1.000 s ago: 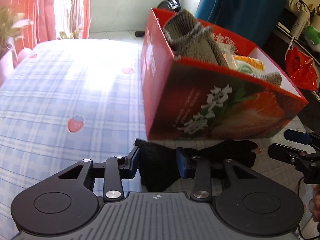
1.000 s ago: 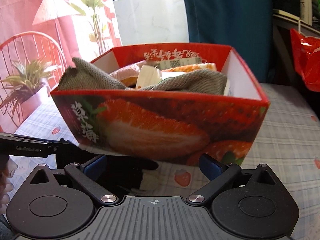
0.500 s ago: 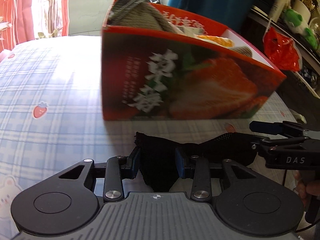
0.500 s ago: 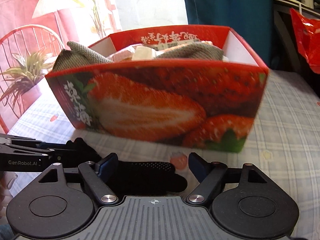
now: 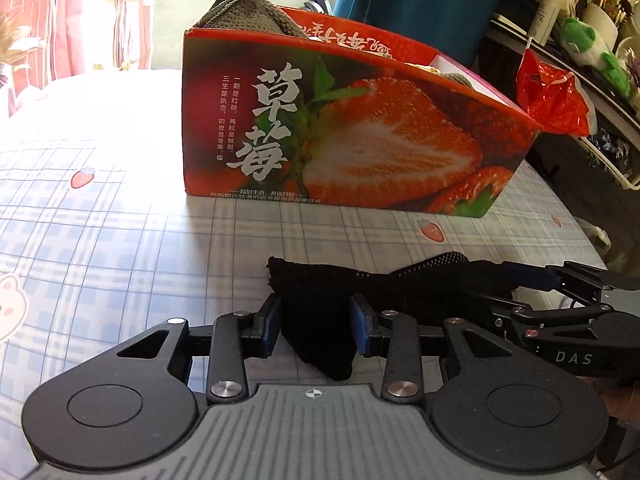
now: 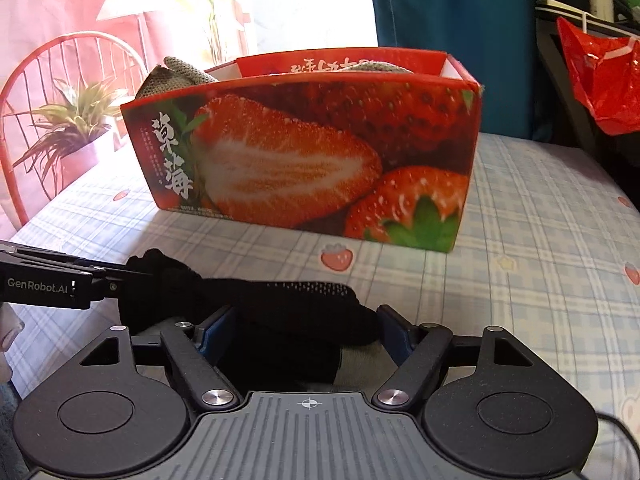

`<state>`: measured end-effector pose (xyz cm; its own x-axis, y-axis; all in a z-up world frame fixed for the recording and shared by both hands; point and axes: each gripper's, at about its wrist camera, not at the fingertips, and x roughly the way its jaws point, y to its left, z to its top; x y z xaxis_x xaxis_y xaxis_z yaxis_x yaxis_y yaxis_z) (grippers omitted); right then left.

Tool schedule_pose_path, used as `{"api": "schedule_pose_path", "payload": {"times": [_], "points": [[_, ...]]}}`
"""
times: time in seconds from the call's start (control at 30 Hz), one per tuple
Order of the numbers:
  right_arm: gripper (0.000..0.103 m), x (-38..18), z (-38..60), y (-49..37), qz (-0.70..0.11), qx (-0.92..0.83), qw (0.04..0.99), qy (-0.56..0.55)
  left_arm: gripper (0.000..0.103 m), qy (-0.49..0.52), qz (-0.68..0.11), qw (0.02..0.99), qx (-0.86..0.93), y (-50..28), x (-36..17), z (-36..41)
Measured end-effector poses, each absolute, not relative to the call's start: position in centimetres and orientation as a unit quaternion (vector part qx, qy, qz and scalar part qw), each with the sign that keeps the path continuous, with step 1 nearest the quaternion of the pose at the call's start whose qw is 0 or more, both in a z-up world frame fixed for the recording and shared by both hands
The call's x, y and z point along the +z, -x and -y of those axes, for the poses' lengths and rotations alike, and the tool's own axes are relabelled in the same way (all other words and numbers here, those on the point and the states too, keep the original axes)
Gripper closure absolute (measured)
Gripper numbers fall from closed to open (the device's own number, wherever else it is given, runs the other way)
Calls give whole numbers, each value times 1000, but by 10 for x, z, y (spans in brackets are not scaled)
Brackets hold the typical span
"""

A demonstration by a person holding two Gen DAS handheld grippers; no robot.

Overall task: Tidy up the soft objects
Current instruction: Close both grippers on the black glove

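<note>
Left gripper [image 5: 316, 330]: blue pads clamped on one end of the black knitted cloth [image 5: 320, 320]; pointed down toward the tabletop.
Right gripper [image 6: 306, 334]: jaws closing, with the other end of the black knitted cloth between them; pad contact cannot be confirmed. Pointed down toward the tabletop; enters the left wrist view from the right edge.
Black knitted cloth: stretched between both grippers, low over the tablecloth [image 5: 120, 240], in front of the strawberry box [image 5: 360, 136].
Hand: part of a finger [image 6: 10, 326] visible at the left edge of the right wrist view.
Tablecloth: pale blue plaid with small strawberry prints; sunlit on the left side.
Strawberry box: red cardboard, open top, standing on the tablecloth beyond the cloth.
Grey knitted item [image 5: 248, 8]: protrudes above the box's left corner.
Room, right: red plastic bag [image 5: 552, 96] hanging by a cluttered shelf.
Room, far: teal curtain [image 6: 452, 8], pink curtain, potted plant [image 6: 72, 120], red wire chair.
</note>
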<state>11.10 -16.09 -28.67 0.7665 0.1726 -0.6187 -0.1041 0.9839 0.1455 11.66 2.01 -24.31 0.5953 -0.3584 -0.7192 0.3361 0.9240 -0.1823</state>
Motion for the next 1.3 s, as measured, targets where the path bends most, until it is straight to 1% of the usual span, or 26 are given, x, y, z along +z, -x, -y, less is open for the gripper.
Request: {"api": "schedule_pose_path", "payload": {"times": [0.13, 0.37, 0.43, 0.47, 0.53, 0.57, 0.63, 0.67, 0.73, 0.8, 0.93, 1.3], "points": [[36, -290, 163, -107, -327, 72, 940, -64, 64, 19, -407, 893, -191, -111, -246, -25], [38, -299, 162, -99, -316, 69, 943, -77, 64, 3, -396, 899, -190, -107, -247, -23], [46, -299, 162, -98, -315, 74, 943, -75, 64, 3, -393, 899, -191, -107, -247, -23], [48, -300, 161, -97, -314, 78, 943, -72, 64, 3, -392, 900, -190, -107, -247, -22], [57, -299, 159, -95, -312, 86, 944, -66, 64, 2, -388, 902, -189, -105, -247, -21], [59, -299, 157, -94, -311, 89, 944, -65, 65, 0, -386, 903, -189, -104, -247, -21], [66, -299, 156, -93, -309, 95, 944, -66, 69, -1, -384, 904, -190, -101, -247, -21], [67, -299, 156, -93, -308, 98, 944, -68, 71, 0, -384, 903, -192, -100, -247, -21], [74, -300, 158, -92, -307, 104, 943, -75, 74, 1, -384, 903, -196, -100, -248, -22], [77, -300, 159, -91, -306, 109, 942, -82, 76, 5, -384, 902, -199, -100, -248, -24], [79, -300, 159, -90, -305, 114, 942, -86, 76, 7, -384, 901, -201, -101, -248, -25], [79, -299, 159, -88, -303, 115, 942, -86, 76, 7, -384, 902, -200, -101, -248, -25]]}}
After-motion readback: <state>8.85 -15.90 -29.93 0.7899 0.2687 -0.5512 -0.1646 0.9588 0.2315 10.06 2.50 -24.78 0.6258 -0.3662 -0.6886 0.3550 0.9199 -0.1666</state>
